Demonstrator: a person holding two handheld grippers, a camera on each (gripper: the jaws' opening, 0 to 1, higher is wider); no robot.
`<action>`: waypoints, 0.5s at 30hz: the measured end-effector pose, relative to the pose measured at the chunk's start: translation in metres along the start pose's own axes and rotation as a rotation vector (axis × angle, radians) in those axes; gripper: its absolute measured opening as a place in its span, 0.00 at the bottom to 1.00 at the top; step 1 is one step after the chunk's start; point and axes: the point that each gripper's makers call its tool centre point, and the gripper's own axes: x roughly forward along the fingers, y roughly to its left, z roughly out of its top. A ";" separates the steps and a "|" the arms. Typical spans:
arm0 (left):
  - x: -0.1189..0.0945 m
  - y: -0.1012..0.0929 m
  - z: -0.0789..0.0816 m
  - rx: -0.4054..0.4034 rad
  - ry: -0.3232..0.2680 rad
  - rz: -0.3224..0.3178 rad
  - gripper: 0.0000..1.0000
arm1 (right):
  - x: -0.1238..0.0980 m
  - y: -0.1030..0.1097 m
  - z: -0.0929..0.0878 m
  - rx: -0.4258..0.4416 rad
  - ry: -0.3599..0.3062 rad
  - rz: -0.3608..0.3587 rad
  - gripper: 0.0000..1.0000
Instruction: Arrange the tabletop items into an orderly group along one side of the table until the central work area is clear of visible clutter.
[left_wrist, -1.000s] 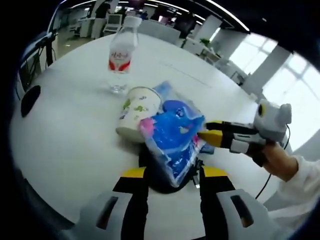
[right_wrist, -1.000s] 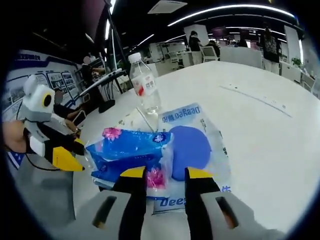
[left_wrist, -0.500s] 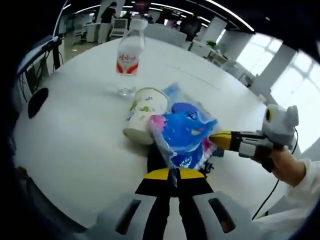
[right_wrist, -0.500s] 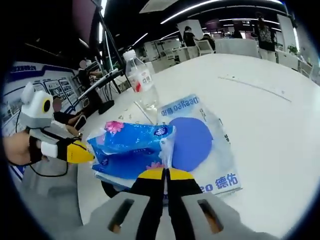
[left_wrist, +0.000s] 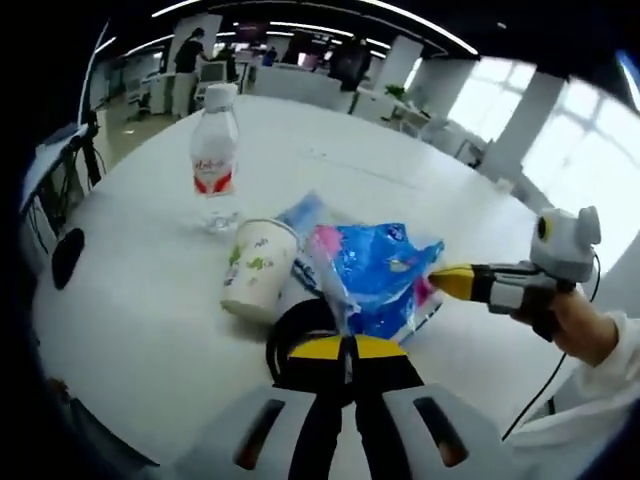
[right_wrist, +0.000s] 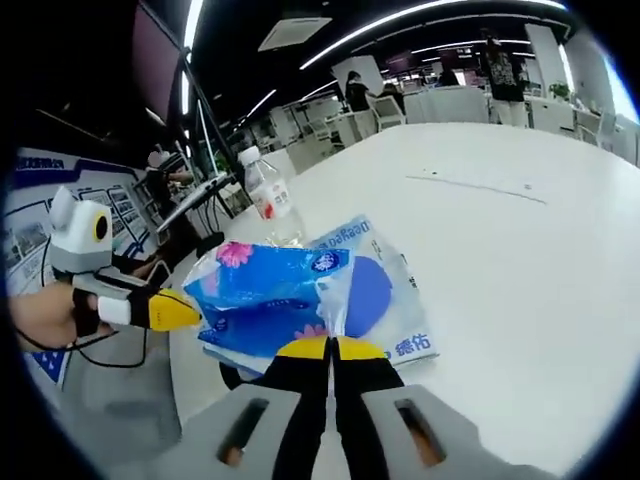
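Both your grippers are pinched closed on opposite edges of the blue tissue pack (left_wrist: 375, 280), left gripper (left_wrist: 345, 352) and right gripper (right_wrist: 331, 350). It hangs raised over the flat packet (right_wrist: 385, 300), beside the paper cup (left_wrist: 255, 265) and water bottle (left_wrist: 215, 150), presumably to carry it level.

tissue pack (left_wrist: 378, 277): blue, crinkled, raised off the tabletop
cup (left_wrist: 257, 267): paper, upright
bottle (left_wrist: 214, 158): clear, upright
flat packet (right_wrist: 385, 300): lying flat

Probably open-plan office: desks (right_wrist: 455, 100), monitors.
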 end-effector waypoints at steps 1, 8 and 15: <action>0.002 -0.004 0.003 -0.001 -0.003 -0.009 0.00 | -0.003 -0.004 0.000 0.003 -0.006 -0.011 0.00; 0.021 -0.039 0.012 0.094 0.020 -0.109 0.00 | -0.035 -0.037 0.000 0.049 -0.044 -0.098 0.00; 0.037 -0.070 0.020 0.158 0.060 -0.201 0.00 | -0.067 -0.061 0.002 0.081 -0.088 -0.176 0.00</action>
